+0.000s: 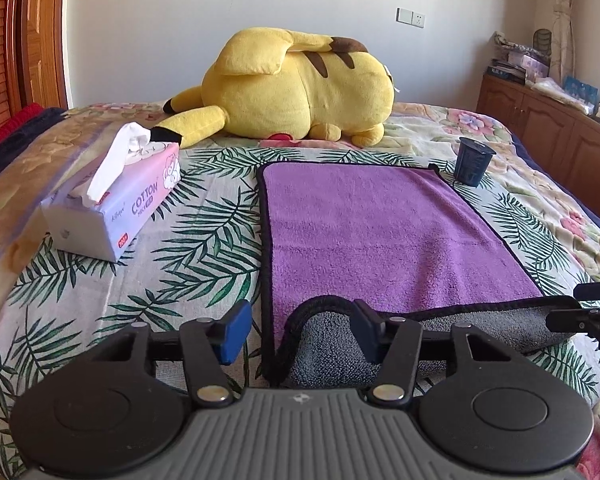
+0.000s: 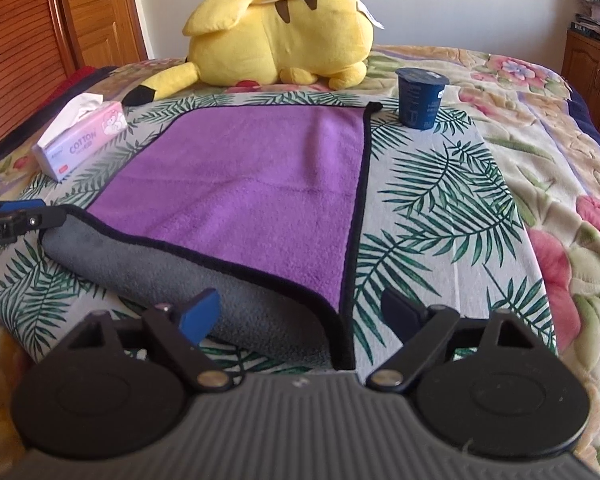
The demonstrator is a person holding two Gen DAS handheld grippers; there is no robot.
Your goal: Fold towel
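Observation:
A purple towel with black trim and a grey underside lies on the leaf-print cloth; it also shows in the right wrist view. Its near edge is curled over, grey side up. My left gripper is open, its fingers straddling the towel's near left corner. My right gripper is open, straddling the near right corner. The right gripper's tips show at the right edge of the left wrist view. The left gripper's tips show at the left edge of the right wrist view.
A tissue box lies left of the towel. A dark blue cup stands by the towel's far right corner. A yellow plush toy lies behind. A wooden cabinet stands at the right, a wooden door at the left.

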